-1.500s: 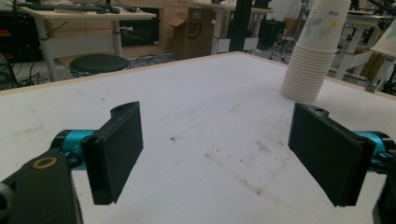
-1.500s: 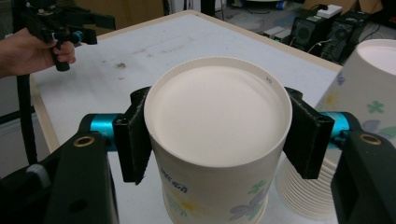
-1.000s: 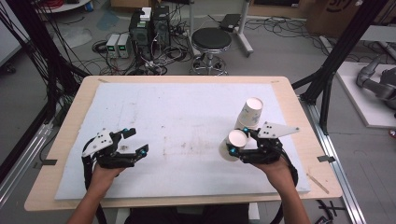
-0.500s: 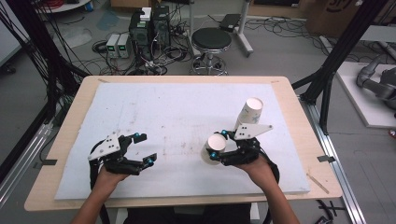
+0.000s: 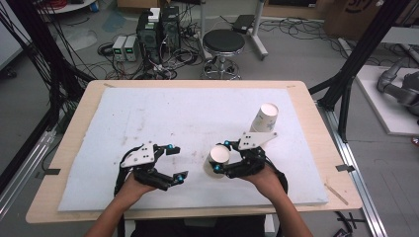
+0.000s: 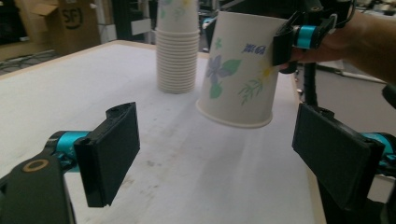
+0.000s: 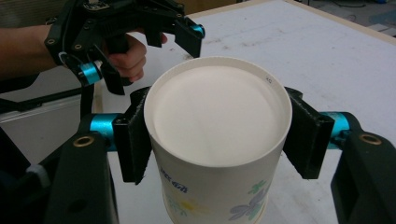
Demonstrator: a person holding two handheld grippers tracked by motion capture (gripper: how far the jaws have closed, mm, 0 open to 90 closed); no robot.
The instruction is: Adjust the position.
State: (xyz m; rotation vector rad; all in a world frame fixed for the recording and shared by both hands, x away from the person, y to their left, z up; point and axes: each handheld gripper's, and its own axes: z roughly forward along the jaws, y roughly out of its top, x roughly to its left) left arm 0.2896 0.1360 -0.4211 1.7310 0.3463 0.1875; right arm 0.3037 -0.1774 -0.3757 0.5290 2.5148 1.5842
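Right tongs are clamped on a single paper cup, upside down with its base facing up, pads pressing both sides of the cup near that base; you can see it clearly in the right gripper view, cup squeezed between the two black jaws; left tongs are wide open with nothing in them, pointed toward the cup from the left, and in the left gripper view the cup hangs tilted just above the table, its rim clear of the surface. So my read on progress: one cup is already off the stack of cups, which stands upside down toward the far right of the table; the held cup sits in the air near the front middle, well apart from that stack; what's left looks like either a handover to the left tongs or setting the cup down somewhere, and neither is done yet; no other loose cups lie on the table. Surface is a white mat with some grubby marks, laid on a light wooden tabletop; behind it the room is a messy lab floor with a black stool, boxes of electronics and loads of cables, plus black frame legs either side.
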